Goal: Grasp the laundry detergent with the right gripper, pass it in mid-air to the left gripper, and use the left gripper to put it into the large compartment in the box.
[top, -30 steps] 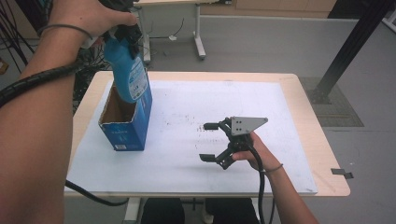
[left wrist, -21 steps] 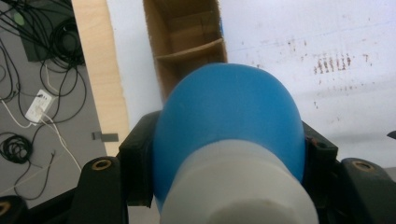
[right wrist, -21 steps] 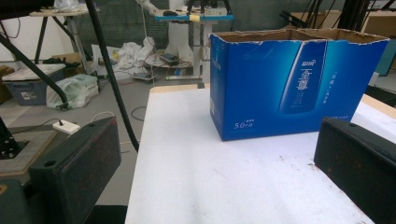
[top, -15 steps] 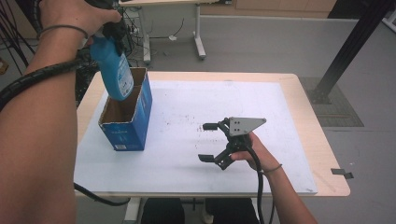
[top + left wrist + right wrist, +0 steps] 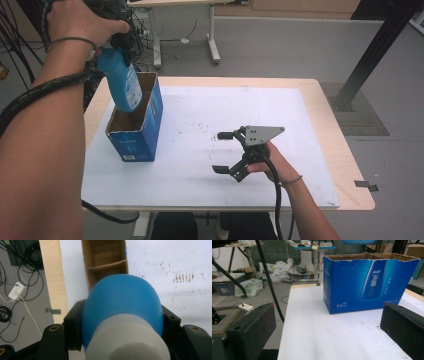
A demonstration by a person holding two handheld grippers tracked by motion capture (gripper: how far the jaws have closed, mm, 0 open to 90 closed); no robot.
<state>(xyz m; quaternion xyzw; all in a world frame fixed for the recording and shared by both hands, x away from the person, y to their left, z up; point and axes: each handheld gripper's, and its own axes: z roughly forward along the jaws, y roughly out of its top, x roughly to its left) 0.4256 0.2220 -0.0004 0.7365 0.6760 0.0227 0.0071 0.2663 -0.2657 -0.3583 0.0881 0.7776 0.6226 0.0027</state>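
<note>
A blue bottle (image 5: 123, 84) with a white label hangs tilted over the open top of a blue cardboard box (image 5: 136, 142) at the table's left. My left gripper (image 5: 119, 49) is shut on its upper part, with the hand raised above the box. In the left gripper view the bottle (image 5: 122, 302) sits between the black jaws of the left gripper (image 5: 122, 327), and the box (image 5: 105, 263) with its cardboard divider lies below. My right gripper (image 5: 218, 152) rests open on the white sheet, pointing left at the box (image 5: 369, 282). Nothing is between the jaws of the right gripper (image 5: 329, 332).
A white sheet (image 5: 200, 110) covers most of the wooden table (image 5: 345, 165). Cables (image 5: 17, 285) lie on the floor left of the table. Another desk's legs (image 5: 212, 35) stand beyond the far edge, and a dark post (image 5: 370, 55) rises at the right.
The left hand has carried the bottle leftward and a little lower, so its base now sits at the box's opening. The right gripper has stayed where it was.
</note>
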